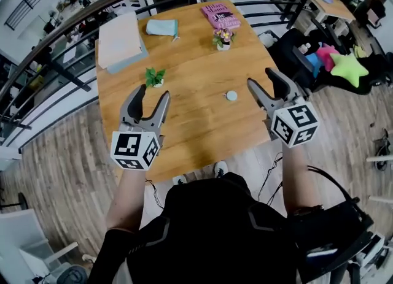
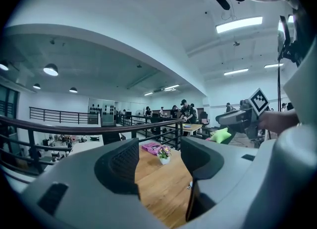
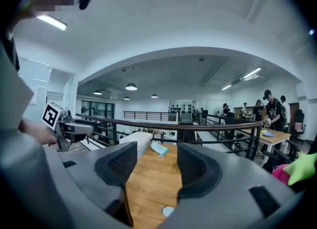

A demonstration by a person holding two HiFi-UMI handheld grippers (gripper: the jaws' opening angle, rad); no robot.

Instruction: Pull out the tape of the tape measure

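— Wooden table (image 1: 196, 123) under me on the head view, with both grippers held over its near edge.
— Where's the tape measure?
— The tape measure (image 1: 231, 95) is that small round pale-blue case lying flat on the wood. It's on the right half, between the two grippers and nearer the right one. Nothing is touching it.
— Left gripper?
— The left gripper (image 1: 152, 92) has its jaws spread wide with nothing between them. Through the gap in its own view I get bare table and a little flower pot (image 2: 163, 156).
— And the right?
— The right gripper (image 1: 261, 77) is the same, gaping and empty. Its view shows the tape measure low in the gap, down on the table beyond the jaws.
— Anything else up there?
— On the far side there's a pink book (image 1: 220, 16), a teal pouch (image 1: 162, 27) and a pale stack of folders (image 1: 120, 40). A small green plant (image 1: 155, 77) sits just ahead of the left gripper.
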